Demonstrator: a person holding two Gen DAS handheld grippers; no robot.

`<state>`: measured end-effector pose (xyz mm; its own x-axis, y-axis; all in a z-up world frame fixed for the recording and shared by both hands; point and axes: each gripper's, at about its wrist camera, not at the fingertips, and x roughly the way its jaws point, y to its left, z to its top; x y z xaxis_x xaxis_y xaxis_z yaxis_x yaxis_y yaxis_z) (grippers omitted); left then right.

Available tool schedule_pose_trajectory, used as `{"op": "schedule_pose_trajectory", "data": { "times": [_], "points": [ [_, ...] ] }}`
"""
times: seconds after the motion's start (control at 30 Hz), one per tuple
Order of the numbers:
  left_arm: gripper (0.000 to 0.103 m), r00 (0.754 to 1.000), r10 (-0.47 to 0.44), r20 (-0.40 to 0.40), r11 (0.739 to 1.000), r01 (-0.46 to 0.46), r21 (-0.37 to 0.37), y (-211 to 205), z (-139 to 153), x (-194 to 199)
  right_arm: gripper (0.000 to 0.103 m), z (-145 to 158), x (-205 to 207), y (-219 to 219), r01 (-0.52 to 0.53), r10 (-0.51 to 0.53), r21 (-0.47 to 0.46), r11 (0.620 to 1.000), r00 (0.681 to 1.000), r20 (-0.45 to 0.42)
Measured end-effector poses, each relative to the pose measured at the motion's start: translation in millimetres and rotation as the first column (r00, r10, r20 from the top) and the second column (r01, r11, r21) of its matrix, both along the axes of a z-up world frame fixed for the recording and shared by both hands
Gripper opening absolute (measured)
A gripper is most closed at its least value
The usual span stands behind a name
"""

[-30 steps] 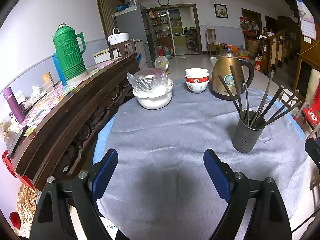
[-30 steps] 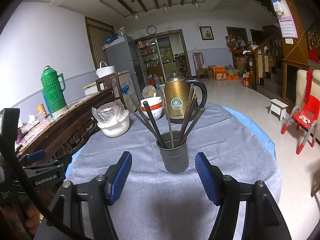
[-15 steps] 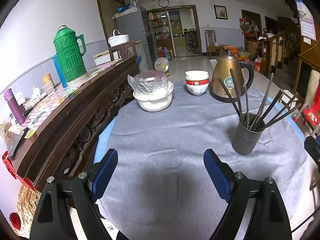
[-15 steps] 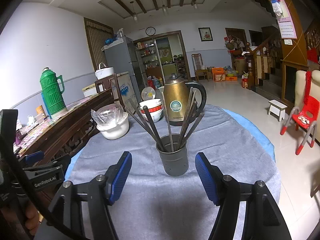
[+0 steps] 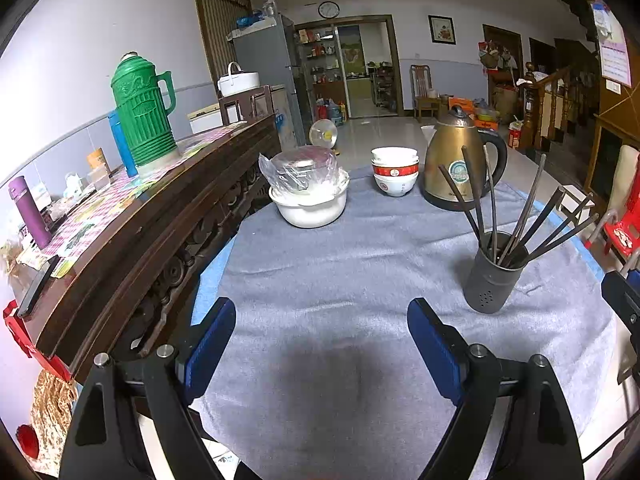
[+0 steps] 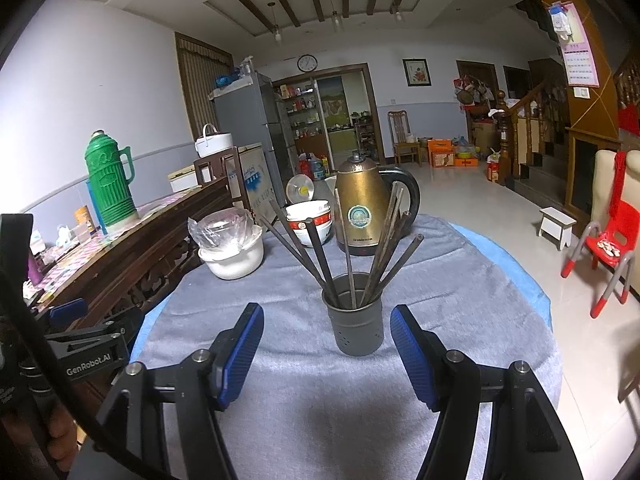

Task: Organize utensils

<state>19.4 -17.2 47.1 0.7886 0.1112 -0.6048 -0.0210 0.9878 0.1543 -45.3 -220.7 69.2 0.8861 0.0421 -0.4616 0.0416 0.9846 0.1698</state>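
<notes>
A dark grey perforated holder [image 6: 357, 326] stands upright on the grey cloth, with several dark chopsticks [image 6: 320, 258] fanned out of its mouth. My right gripper [image 6: 327, 354] is open just in front of the holder, nothing between its blue pads. In the left wrist view the same holder [image 5: 493, 276] is to the right and further away, its chopsticks [image 5: 524, 216] leaning in all directions. My left gripper [image 5: 320, 344] is open over bare cloth, holding nothing.
Behind the holder stand a gold electric kettle [image 6: 360, 208], stacked red-and-white bowls [image 6: 310, 220] and a white pot under plastic wrap [image 6: 230, 246]. A dark wooden sideboard [image 5: 132, 224] with a green thermos [image 5: 142, 114] lines the table's left edge. The other gripper's body [image 6: 80, 354] shows at left.
Both grippers have drawn back and risen a little, so the holder looks slightly further away. Both stay open and nothing on the table has moved.
</notes>
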Motion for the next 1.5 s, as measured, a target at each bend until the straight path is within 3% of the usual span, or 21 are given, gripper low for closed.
{"op": "schedule_pose_trajectory", "data": {
  "times": [1.5],
  "points": [
    [0.088, 1.000, 0.004, 0.001, 1.000, -0.004, 0.006, 2, 6, -8, 0.070, 15, -13, 5, 0.000, 0.000, -0.004, 1.000, 1.000, 0.031]
  ]
}}
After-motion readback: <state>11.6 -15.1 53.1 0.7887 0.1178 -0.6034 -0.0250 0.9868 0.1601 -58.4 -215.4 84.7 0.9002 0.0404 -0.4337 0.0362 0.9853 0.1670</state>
